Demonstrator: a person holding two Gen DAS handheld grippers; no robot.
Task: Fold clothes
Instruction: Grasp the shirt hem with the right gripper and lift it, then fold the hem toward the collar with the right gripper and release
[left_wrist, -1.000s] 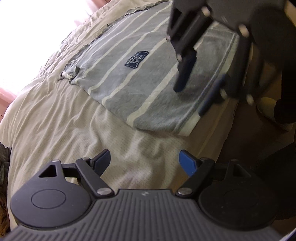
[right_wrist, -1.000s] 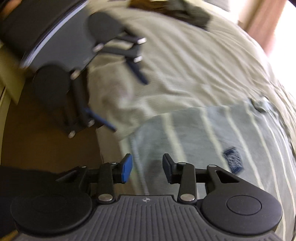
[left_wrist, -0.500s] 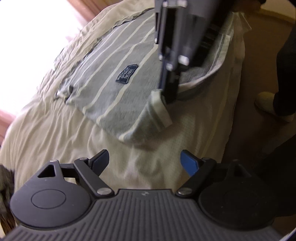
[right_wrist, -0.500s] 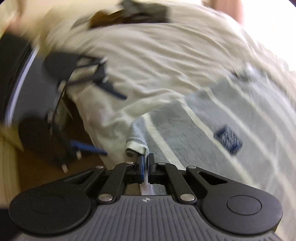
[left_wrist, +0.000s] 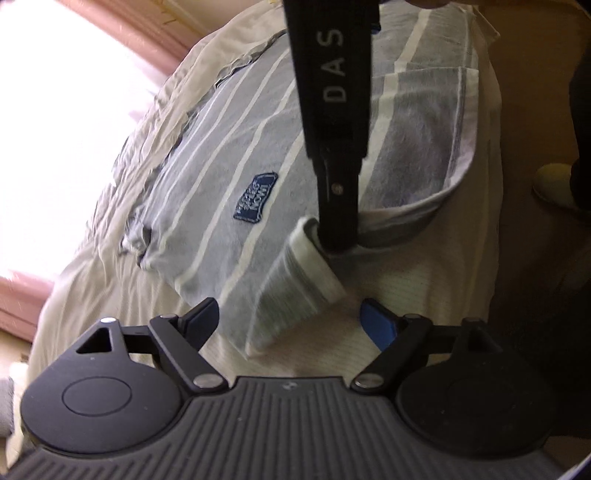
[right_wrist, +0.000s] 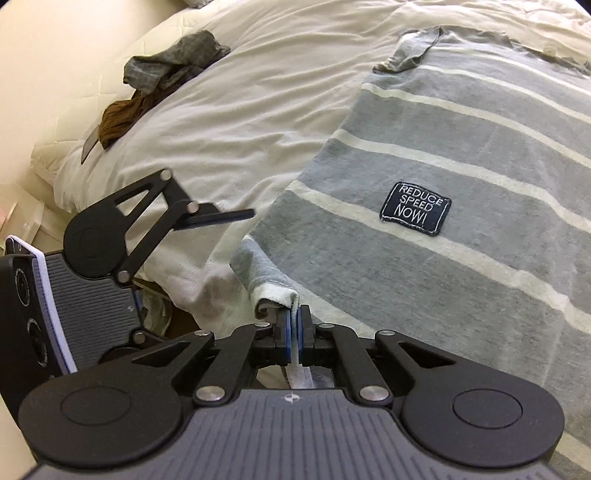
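A grey shirt (right_wrist: 461, 166) with pale stripes lies spread on the cream bedspread (right_wrist: 240, 122) of a bed, its dark patch (right_wrist: 415, 208) reading "REDUCE SPEED NOW!" facing up. The right gripper (right_wrist: 294, 325) is clamped tight on the shirt's pale hem at the corner nearest the bed's edge, and the cloth there is lifted and curled back on itself. The left gripper (left_wrist: 290, 321) has its fingers spread wide and holds nothing; it hovers just beside that raised corner, above the bedspread.

No box, basket or other container shows in either view. Further up the bed, well apart from the shirt, lies a crumpled heap of grey and brown clothes (right_wrist: 162, 88); what garments they are cannot be made out. In the left wrist view the body of the right gripper covers the middle of the shirt, and a window (left_wrist: 66, 122) is washed out to white. The shirt's right side runs out of the right wrist view.
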